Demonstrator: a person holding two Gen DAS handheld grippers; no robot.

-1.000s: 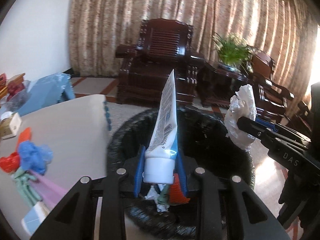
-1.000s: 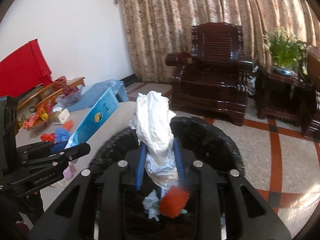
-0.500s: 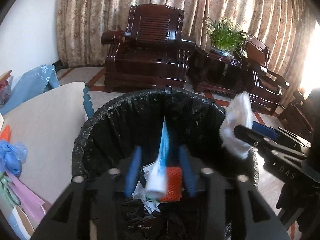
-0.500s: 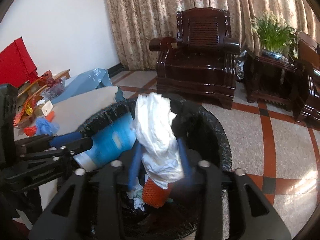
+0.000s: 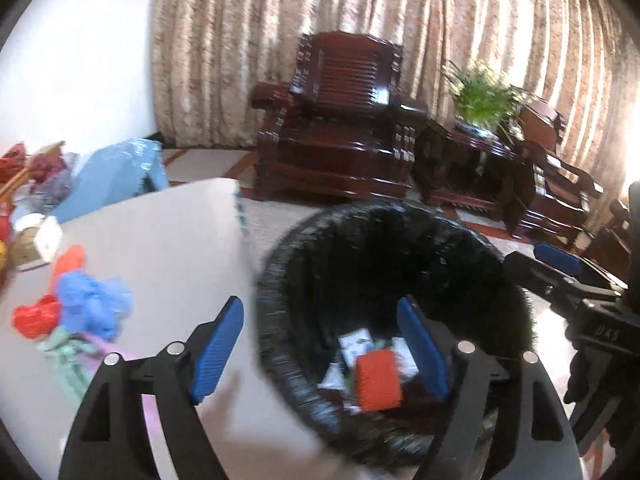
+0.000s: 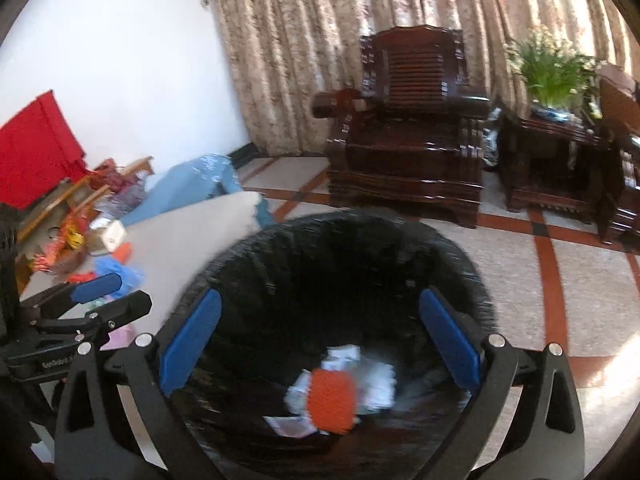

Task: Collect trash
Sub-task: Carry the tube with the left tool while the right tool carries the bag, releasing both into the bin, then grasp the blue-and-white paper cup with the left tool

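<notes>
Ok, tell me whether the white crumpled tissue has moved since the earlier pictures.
Yes. The right gripper, jaws just opened and empty, has let it go; white scraps now lie beside the orange item inside the black bin.

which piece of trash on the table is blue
The crumpled blue bag, lying between the red scrap and the orange scrap. The pale green piece in front of it is duller.

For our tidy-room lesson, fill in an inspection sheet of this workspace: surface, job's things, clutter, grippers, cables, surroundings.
Surface: pale table beside the bin.
Job's things: black-lined bin holding an orange item and white scraps.
Clutter: blue bag, red wrapper and small box on the table.
Grippers: left claw and right claw have just been opening; nothing between either.
Cables: nothing seen.
Surroundings: wooden armchair, potted plant, curtains.
</notes>
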